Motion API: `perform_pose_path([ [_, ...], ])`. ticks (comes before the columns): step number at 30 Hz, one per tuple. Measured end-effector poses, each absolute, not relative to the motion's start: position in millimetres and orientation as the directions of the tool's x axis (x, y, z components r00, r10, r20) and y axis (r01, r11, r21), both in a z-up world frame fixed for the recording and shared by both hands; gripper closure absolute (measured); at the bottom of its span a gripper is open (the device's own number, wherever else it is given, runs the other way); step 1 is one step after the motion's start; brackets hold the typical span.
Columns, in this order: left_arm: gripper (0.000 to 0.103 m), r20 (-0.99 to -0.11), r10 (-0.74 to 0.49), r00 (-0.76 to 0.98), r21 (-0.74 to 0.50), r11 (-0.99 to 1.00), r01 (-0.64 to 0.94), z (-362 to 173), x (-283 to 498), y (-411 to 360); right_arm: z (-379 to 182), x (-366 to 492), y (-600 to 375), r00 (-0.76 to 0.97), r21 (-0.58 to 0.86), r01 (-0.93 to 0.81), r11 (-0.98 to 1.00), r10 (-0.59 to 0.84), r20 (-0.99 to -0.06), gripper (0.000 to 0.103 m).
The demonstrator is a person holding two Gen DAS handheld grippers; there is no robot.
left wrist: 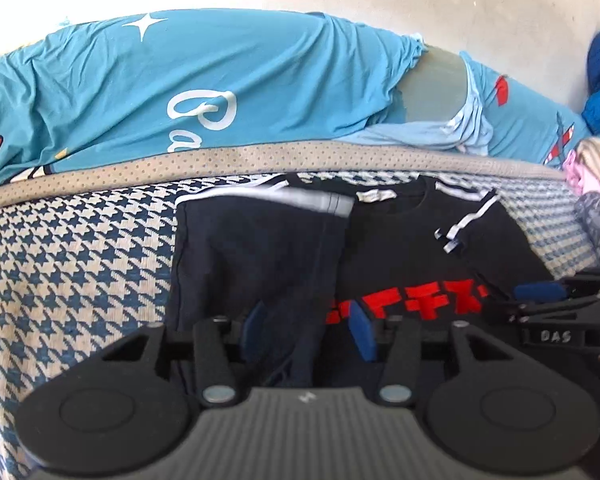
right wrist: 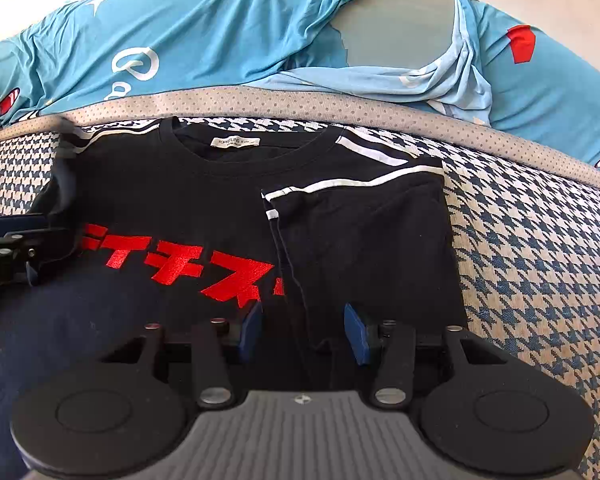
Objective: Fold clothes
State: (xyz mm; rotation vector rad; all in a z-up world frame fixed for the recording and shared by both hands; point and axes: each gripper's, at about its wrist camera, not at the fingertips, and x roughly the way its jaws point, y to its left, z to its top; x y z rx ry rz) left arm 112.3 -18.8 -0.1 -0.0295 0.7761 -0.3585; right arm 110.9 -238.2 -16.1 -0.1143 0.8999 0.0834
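A black T-shirt (right wrist: 188,200) with red lettering and white shoulder stripes lies on a houndstooth cover (right wrist: 520,240), both side panels folded inward. In the left wrist view the shirt (left wrist: 400,248) lies ahead, with its left folded panel (left wrist: 252,248) running down between the fingers. My left gripper (left wrist: 308,330) is open over that panel's lower edge. My right gripper (right wrist: 304,330) is open over the right folded panel (right wrist: 364,240), whose edge runs between its blue pads. Each gripper shows at the side of the other's view: the right one (left wrist: 548,300), the left one (right wrist: 12,236).
A blue printed sheet (left wrist: 180,88) is bunched over a grey cushion (right wrist: 400,20) behind a dotted beige band (right wrist: 260,100). Other clothes (left wrist: 592,168) are piled at the far right. Houndstooth cover (left wrist: 68,260) stretches to the left.
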Motion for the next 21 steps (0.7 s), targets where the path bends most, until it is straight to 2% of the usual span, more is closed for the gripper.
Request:
perform_pose_path([
  [6,0.047,-0.668,-0.322,0.670,-0.221,0.947,0.235,2.3,117.4,0.1,-16.2,111.7,-237.4,0.619,-0.069,-0.123,0.990,0.022,-0.785,0.057],
  [11,0.034,-0.660,-0.283,0.696,-0.255,0.956,0.147,2.3,121.8,15.8,-14.9,111.0,-238.5,0.621,-0.061,-0.120,0.991,0.027,-0.783,0.057],
  [14,0.030,-0.658,-0.258,0.707,-0.264,0.959,0.104,1.9,123.0,21.8,-13.7,110.4,-239.4,0.625,-0.055,-0.117,0.992,0.031,-0.780,0.057],
  [18,0.022,-0.670,-0.168,0.723,-0.199,0.979,0.043,-0.4,123.2,22.9,-9.2,108.7,-241.5,0.644,-0.037,-0.120,0.992,0.049,-0.764,0.057],
  [21,0.021,-0.694,-0.139,0.707,-0.167,0.985,0.030,-5.4,125.1,21.6,-6.6,108.0,-242.1,0.653,-0.024,-0.128,0.991,0.066,-0.754,0.057],
])
